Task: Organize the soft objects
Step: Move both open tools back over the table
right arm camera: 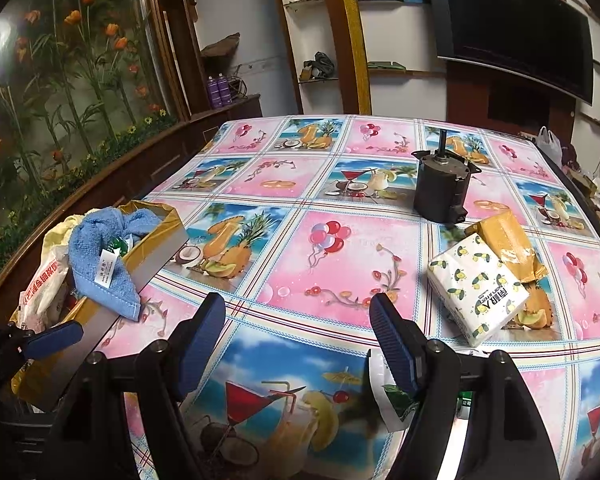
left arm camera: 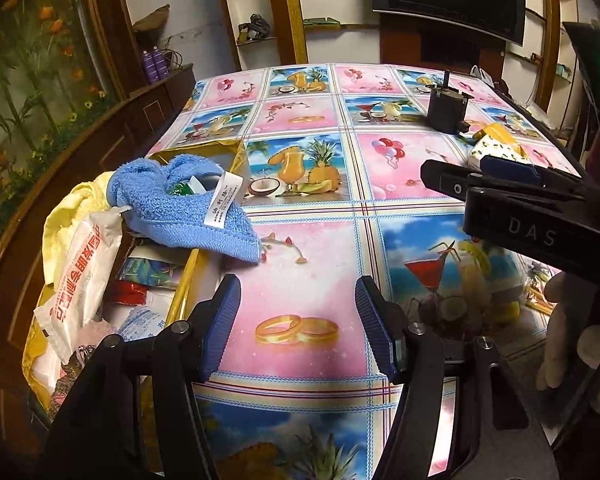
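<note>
The left gripper has its 2 blue ribbed fingers apart, and nothing is between them, only the colourful printed tablecloth under them. The right gripper is open too and holds nothing, although a small white and green packet lies just beside its right finger. Going outward, the gold cardboard box at the left edge of the table already holds several soft things: a light blue terry towel hangs over its rim, with a pale yellow cloth and a white plastic pack with red letters next to it. I judge the task is partly done. On the right side, well apart from the box, a white tissue pack with lemon print and an orange-brown soft pack are not yet put away, near a dark metal motor
</note>
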Demonstrator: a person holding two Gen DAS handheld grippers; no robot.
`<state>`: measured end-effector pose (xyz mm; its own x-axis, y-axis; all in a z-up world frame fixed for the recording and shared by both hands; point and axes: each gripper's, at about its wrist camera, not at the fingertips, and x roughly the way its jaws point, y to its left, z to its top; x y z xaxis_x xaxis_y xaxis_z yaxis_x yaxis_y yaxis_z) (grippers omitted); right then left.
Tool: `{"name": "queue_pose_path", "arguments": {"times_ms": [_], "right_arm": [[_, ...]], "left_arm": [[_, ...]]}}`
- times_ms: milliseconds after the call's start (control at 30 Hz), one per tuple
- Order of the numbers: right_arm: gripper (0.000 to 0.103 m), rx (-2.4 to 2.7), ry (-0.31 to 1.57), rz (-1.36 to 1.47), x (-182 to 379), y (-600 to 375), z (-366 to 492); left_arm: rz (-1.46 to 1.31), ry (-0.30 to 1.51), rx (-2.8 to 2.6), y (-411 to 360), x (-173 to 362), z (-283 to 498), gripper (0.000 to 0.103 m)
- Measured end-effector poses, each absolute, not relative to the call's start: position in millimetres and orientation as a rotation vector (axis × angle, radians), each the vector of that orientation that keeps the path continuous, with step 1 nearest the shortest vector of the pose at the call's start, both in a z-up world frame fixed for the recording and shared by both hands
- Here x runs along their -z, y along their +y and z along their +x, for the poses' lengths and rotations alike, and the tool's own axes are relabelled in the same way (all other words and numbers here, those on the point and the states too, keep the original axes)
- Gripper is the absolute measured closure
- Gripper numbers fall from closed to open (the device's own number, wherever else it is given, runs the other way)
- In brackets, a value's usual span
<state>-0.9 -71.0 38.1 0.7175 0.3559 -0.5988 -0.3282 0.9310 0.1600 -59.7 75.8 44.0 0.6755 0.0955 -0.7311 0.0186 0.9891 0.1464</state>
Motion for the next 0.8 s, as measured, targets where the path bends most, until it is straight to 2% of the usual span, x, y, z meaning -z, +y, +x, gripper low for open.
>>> {"name": "queue_pose_path", "arguments": {"times_ms": [800], "right_arm": [[0.028,-0.370,0.694,0.042,-34,-70,0]], "left_arm": [[0.124,0.919,-0.015,75,-23,-52,0.043]]}}
